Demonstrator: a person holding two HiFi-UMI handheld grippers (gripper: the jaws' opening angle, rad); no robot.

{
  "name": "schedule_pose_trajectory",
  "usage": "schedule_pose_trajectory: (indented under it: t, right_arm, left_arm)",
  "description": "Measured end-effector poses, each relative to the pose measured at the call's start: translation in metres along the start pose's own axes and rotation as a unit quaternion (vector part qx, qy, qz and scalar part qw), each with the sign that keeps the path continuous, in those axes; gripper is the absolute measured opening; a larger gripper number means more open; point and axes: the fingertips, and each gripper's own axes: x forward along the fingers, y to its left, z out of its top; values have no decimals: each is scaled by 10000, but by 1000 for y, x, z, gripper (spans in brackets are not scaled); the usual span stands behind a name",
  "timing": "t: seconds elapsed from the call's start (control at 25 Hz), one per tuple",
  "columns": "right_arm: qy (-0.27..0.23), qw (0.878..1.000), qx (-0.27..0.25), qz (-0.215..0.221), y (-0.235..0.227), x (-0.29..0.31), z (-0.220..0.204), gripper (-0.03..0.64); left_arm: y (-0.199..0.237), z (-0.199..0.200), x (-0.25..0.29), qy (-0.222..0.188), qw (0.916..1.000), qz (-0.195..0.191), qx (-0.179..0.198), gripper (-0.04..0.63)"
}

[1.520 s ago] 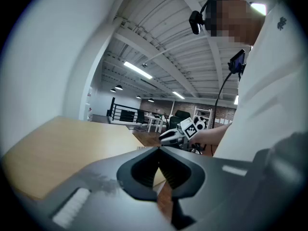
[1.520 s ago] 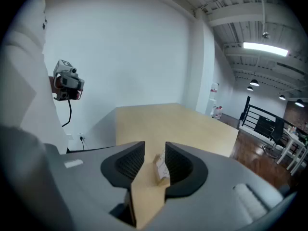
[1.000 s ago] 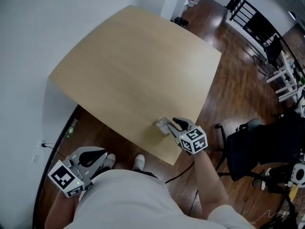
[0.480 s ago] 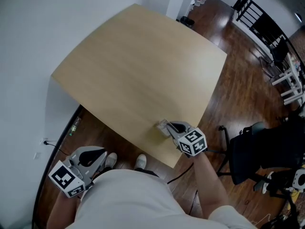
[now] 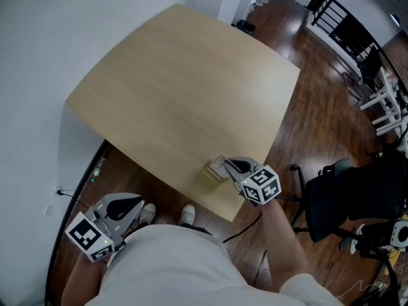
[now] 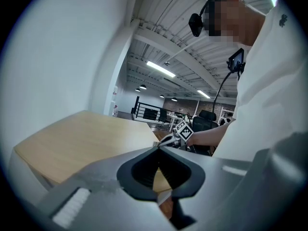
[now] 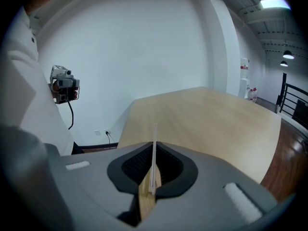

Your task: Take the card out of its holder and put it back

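Office: wooden table (image 5: 185, 88), swivel chair (image 5: 347, 193).

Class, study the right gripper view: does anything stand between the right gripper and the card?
Nothing visible does. The right gripper is already shut on the card, which stands edge-on between its pads.

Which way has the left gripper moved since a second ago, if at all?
No. The left gripper stays low by the white shoes, off the near edge of the table.
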Motion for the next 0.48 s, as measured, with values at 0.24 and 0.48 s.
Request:
schedule_pose_trajectory:
  t: [0.24, 0.48]
  right_arm:
    - [-30, 9998, -109, -143, 4, -15, 20, 21]
    - [-108, 9987, -223, -439, 11, -35, 41, 21]
  left_arm:
    - [4, 0, -1, -15, 9998, -206, 13, 5]
    - [11, 1, -6, -53, 9988, -476, 82, 5]
